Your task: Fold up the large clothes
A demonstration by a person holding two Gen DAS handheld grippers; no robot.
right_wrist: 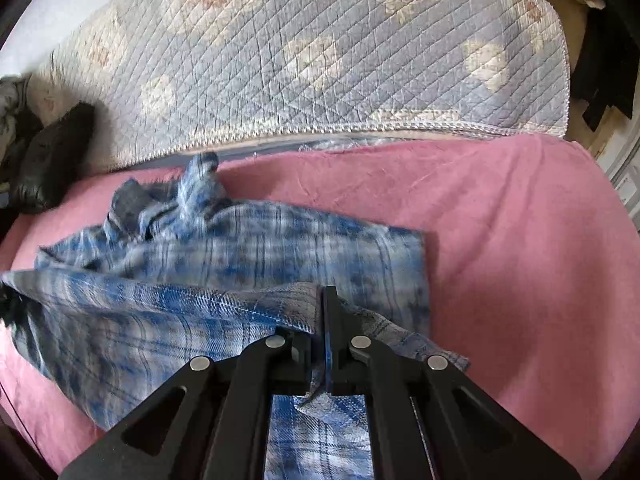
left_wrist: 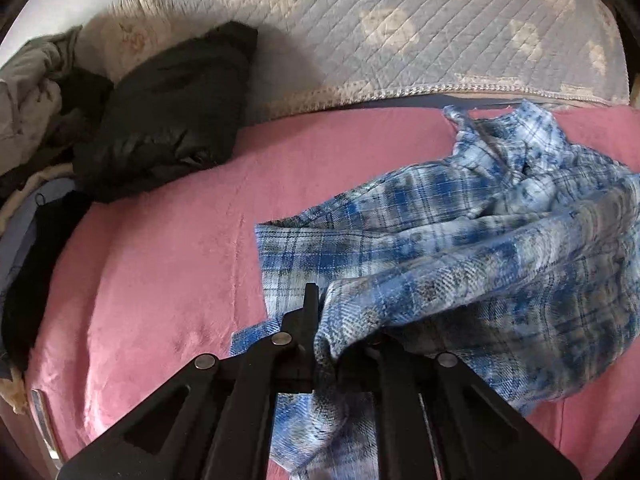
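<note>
Both grippers are clenched on the same shirt (left_wrist: 460,248), a blue and white plaid one, over a pink blanket (left_wrist: 160,248). In the left wrist view the left gripper (left_wrist: 316,312) has a bunched fold of the cloth pinched between its fingers; one black finger (left_wrist: 310,300) stands clear, while the other is buried under fabric. The shirt trails off to the right in rumpled, blurred folds, one end lying near the blanket's far edge. In the right wrist view the right gripper (right_wrist: 324,312) is closed tight on a hemmed edge of the shirt (right_wrist: 240,264), which spreads away to the left, part of it lying flat on the blanket (right_wrist: 500,240). Beyond the pink runs a quilt (right_wrist: 320,60) (pale blue, floral patches, a corded border). A black jacket (left_wrist: 168,116) lies at the left, half on the quilt (left_wrist: 440,20), with more dark and grey clothes (left_wrist: 32,80) heaped beside it.
</note>
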